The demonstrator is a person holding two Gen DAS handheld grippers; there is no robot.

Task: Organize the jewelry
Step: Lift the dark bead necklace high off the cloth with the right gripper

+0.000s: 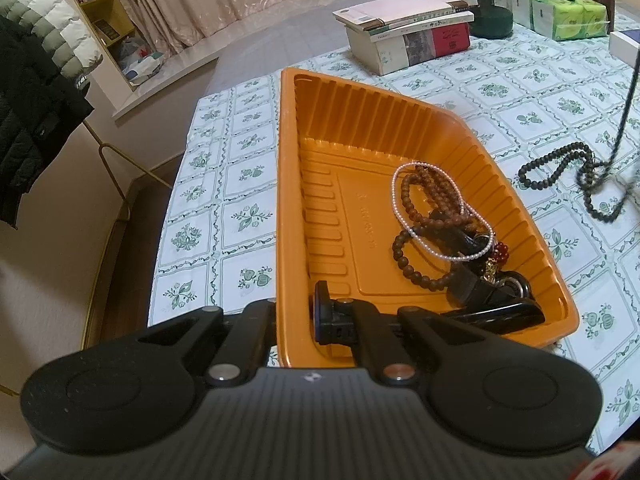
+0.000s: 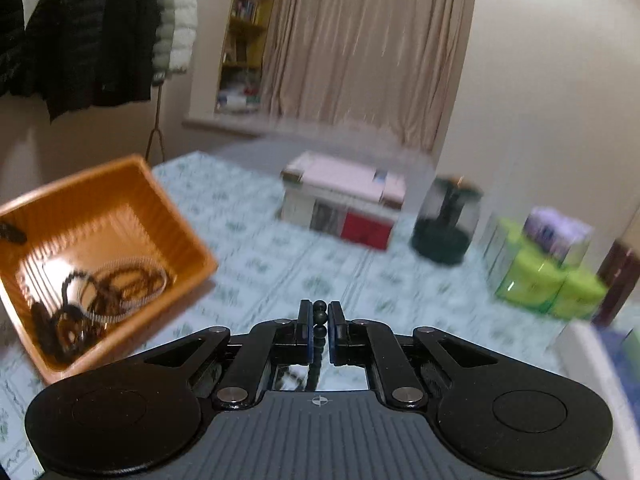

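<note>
An orange plastic tray (image 1: pixel 288 160) sits on the floral tablecloth. It holds a pearl strand (image 1: pixel 394 188), brown bead bracelets (image 1: pixel 424 196) and black pieces (image 1: pixel 492 312). My left gripper (image 1: pixel 294 308) is shut on the tray's near wall, one finger inside and one outside. A dark bead necklace (image 1: pixel 552 160) lies partly on the cloth to the right of the tray, with one strand pulled up toward the top right. My right gripper (image 2: pixel 320 312) is shut on that necklace (image 2: pixel 320 334), raised above the table. The right wrist view is blurred, with the tray (image 2: pixel 188 232) at its left.
A stack of books (image 1: pixel 404 28), a dark green jar (image 1: pixel 486 4) and green tissue packs (image 1: pixel 560 12) stand along the table's far side. A white box (image 1: pixel 624 44) sits at the right edge. Coats (image 1: pixel 32 60) hang on a rack beyond the table's left edge.
</note>
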